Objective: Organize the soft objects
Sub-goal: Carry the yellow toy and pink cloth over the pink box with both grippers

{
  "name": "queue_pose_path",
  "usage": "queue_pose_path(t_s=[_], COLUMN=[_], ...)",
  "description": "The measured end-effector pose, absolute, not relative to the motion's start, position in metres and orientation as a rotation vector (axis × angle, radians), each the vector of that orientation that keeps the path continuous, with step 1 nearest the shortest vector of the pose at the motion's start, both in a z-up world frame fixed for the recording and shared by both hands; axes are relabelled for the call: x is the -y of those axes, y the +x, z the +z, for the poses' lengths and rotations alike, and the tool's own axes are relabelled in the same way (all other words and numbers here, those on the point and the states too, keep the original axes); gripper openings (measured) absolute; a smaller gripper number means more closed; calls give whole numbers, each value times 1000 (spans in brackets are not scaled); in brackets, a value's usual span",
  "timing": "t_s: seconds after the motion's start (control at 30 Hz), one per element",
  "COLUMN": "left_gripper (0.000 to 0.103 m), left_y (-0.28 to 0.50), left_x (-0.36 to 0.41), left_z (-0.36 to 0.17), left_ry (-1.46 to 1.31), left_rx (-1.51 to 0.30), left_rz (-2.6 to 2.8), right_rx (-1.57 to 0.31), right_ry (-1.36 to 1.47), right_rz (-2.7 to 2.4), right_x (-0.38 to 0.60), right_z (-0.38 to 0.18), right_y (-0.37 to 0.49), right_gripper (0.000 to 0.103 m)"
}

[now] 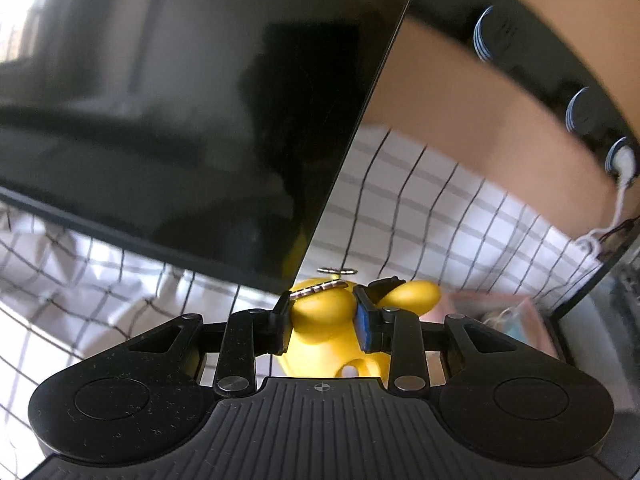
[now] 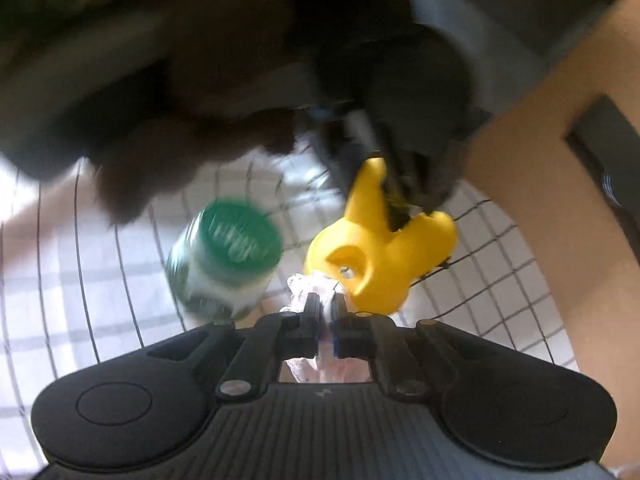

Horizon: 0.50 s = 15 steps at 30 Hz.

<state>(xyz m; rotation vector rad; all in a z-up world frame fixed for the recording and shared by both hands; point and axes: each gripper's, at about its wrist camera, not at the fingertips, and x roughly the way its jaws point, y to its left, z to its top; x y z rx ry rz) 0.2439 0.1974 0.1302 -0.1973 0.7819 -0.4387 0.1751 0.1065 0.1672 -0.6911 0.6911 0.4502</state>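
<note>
Yellow toy clamped in the left gripper, lifted clear of the checked cloth. A big black screen looms just above and ahead of it, crowding the way forward. The right gripper is pinched tight on a scrap of pale pink fabric, the toy hanging just beyond its fingertips. A green-lidded jar sits close on the left, blurred. Brown wall panels close in on the right, and a dark, blurred shape fills the top of the right view.
</note>
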Motion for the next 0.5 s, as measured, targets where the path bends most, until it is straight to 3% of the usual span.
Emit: queue_pose_path(t_s=[0.5], left_gripper=[34], left_y=[201], left_x=[-176], left_z=[211], left_ry=[-108], left_rx=[-598], left_rz=[-483], right_rx=[-524], right_ry=[-457], right_rz=[245], right_x=[-39], right_z=[298], right_y=[164], right_gripper=[6])
